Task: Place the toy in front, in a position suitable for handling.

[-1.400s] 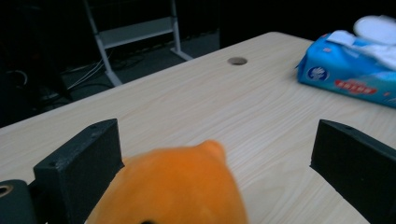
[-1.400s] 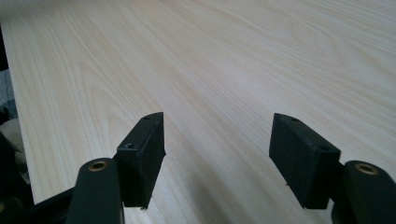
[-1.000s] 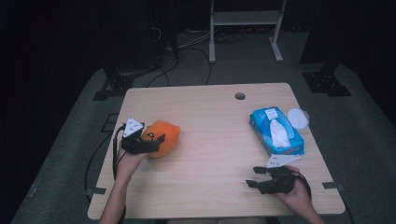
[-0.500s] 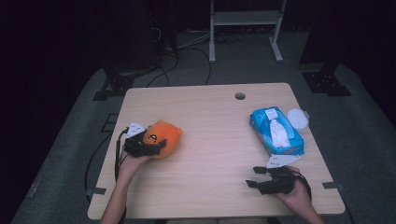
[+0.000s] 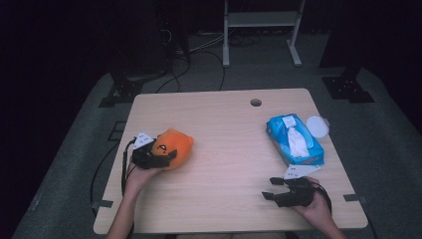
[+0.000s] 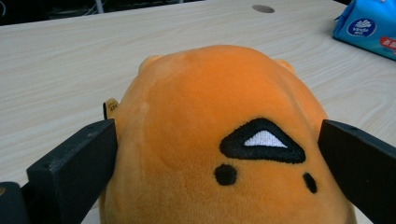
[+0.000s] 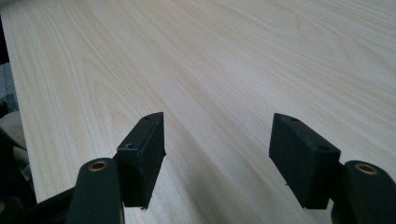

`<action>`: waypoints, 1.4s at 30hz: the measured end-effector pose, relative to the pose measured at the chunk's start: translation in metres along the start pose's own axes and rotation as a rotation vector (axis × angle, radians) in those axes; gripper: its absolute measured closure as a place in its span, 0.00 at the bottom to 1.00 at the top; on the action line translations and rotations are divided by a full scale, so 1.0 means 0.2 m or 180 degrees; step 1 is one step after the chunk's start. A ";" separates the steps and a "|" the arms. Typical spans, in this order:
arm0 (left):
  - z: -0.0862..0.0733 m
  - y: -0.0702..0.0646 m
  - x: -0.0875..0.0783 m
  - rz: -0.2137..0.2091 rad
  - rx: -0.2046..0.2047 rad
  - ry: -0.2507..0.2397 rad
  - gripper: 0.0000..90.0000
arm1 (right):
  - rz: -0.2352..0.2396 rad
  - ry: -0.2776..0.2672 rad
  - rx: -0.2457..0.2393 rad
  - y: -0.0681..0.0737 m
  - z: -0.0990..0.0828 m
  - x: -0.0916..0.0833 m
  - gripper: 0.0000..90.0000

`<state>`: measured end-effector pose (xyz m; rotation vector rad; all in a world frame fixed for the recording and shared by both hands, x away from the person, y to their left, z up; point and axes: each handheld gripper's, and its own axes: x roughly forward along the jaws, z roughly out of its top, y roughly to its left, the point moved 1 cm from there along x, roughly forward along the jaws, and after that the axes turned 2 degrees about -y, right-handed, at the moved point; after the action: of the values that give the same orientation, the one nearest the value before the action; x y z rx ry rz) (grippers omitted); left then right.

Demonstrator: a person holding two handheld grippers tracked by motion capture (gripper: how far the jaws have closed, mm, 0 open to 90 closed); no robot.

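Observation:
An orange plush toy (image 5: 175, 144) with a small black-and-white face lies at the left of the wooden table (image 5: 224, 124). My left gripper (image 5: 166, 152) is shut on it. In the left gripper view both black fingers (image 6: 77, 161) press against the sides of the plush (image 6: 210, 121). My right gripper (image 5: 270, 188) rests near the table's front right edge, held by a hand. It is open, and in the right gripper view there is bare wood between its jaws (image 7: 217, 140).
A blue pack of wet wipes (image 5: 294, 140) lies at the right with a white tissue pulled up from it. A round white lid (image 5: 317, 125) sits beside it at the edge. The table has a cable hole (image 5: 256, 102) at the back.
The left hand with the plush has shifted slightly left and toward the front edge. The right gripper has stayed in place.

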<state>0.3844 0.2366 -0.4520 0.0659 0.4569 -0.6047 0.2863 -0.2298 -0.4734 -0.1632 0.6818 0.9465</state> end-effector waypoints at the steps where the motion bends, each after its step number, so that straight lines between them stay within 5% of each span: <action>1: 0.00 0.00 0.00 0.0000 0.0000 0.0000 0.00 | 0.0000 0.0000 -0.0001 0.00 0.00 0.00 0.39; 9: -0.01 0.00 0.00 0.0027 -0.0025 -0.0121 0.01 | -0.0008 -0.0005 -0.0012 0.00 0.00 -0.01 0.39; 26: 0.01 -0.01 -0.05 0.0049 -0.0256 -0.0220 0.31 | -0.0010 -0.0004 -0.0031 0.00 0.00 -0.01 0.39; 34: 0.03 -0.01 -0.08 -0.0106 -0.0412 -0.0465 0.33 | -0.0013 -0.0004 -0.0030 0.00 0.00 -0.01 0.39; 42: 0.10 -0.12 -0.10 -0.0339 -0.0317 -0.0620 0.35 | -0.0023 -0.0014 -0.0027 0.00 0.00 -0.01 0.39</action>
<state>0.3644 0.2244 -0.4241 -0.1120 0.3023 -0.6849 0.2848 -0.2313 -0.4715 -0.1709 0.6729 0.9425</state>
